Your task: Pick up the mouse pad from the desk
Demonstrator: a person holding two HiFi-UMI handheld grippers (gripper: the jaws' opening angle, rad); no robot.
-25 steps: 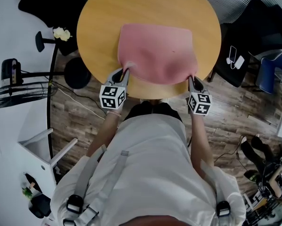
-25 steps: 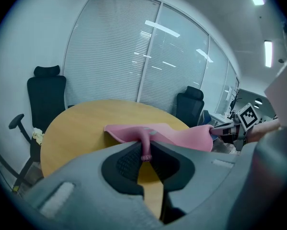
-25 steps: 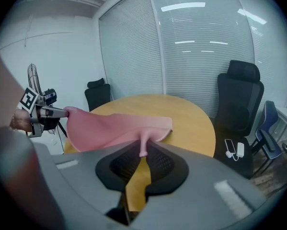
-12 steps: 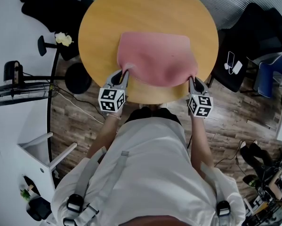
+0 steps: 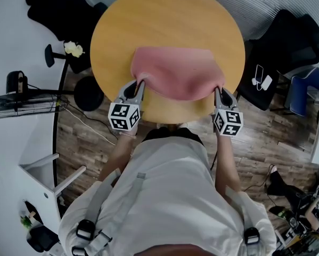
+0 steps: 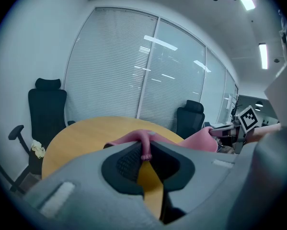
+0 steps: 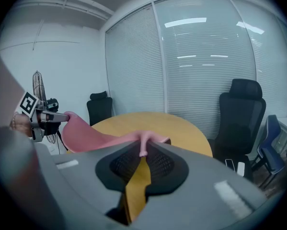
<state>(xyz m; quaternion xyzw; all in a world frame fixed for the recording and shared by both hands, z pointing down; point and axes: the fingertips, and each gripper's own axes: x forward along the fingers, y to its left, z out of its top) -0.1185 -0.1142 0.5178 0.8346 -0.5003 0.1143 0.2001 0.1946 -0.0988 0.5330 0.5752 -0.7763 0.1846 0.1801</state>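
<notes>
A soft pink mouse pad (image 5: 175, 71) hangs between my two grippers above the round wooden desk (image 5: 164, 20); its near edge sags and its far edge droops toward the tabletop. My left gripper (image 5: 141, 82) is shut on the pad's near left corner (image 6: 145, 145). My right gripper (image 5: 218, 88) is shut on the near right corner (image 7: 144, 145). In the left gripper view the right gripper (image 6: 232, 132) shows at the pad's other corner. In the right gripper view the left gripper (image 7: 57, 117) holds the far corner of the pad.
Black office chairs (image 5: 292, 33) stand right of the desk and another (image 5: 58, 7) at the upper left. A fan on a stand (image 5: 15, 84) and cables lie left on the wooden floor. A white phone and charger (image 5: 261, 80) rest on a chair seat. Window blinds (image 7: 200, 56) line the far wall.
Both grippers have risen with the pad's near corners, so more of the pad is off the desk and it looks shorter from above.
</notes>
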